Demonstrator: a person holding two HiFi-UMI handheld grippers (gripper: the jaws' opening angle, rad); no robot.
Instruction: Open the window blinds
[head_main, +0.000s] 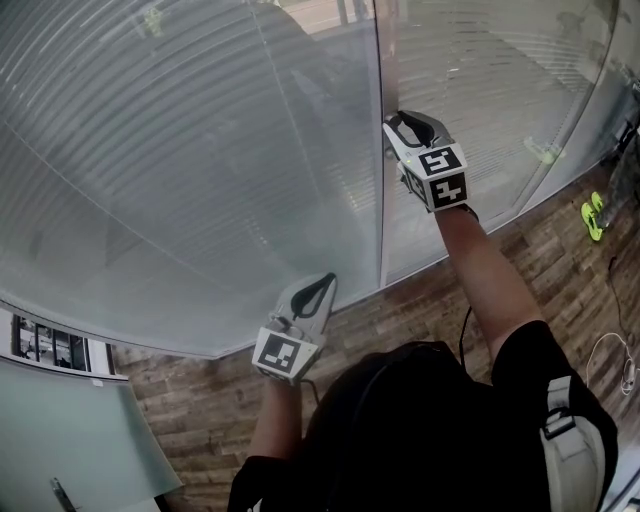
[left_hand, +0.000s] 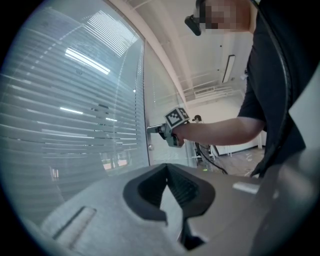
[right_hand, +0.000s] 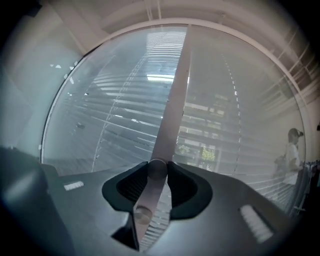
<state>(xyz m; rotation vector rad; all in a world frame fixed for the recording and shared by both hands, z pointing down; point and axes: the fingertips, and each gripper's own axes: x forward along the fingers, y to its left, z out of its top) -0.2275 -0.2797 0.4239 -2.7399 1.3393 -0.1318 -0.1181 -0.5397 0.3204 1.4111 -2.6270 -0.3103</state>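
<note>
Right hand-held gripper (right_hand: 158, 164) clamps the knob (right_hand: 156, 171), left one (left_hand: 167, 167) shut; pale blinds (head_main: 180, 150) half-tilted.

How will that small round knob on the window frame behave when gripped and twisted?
The knob looks smooth and round, so it may slip in the right claw, shut on it. It seems fixed to the frame, so it should turn in place rather than come away. Probably rigid.

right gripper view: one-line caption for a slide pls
Right gripper clamped on the round knob of the window frame post, with slatted blinds on either side.
</note>
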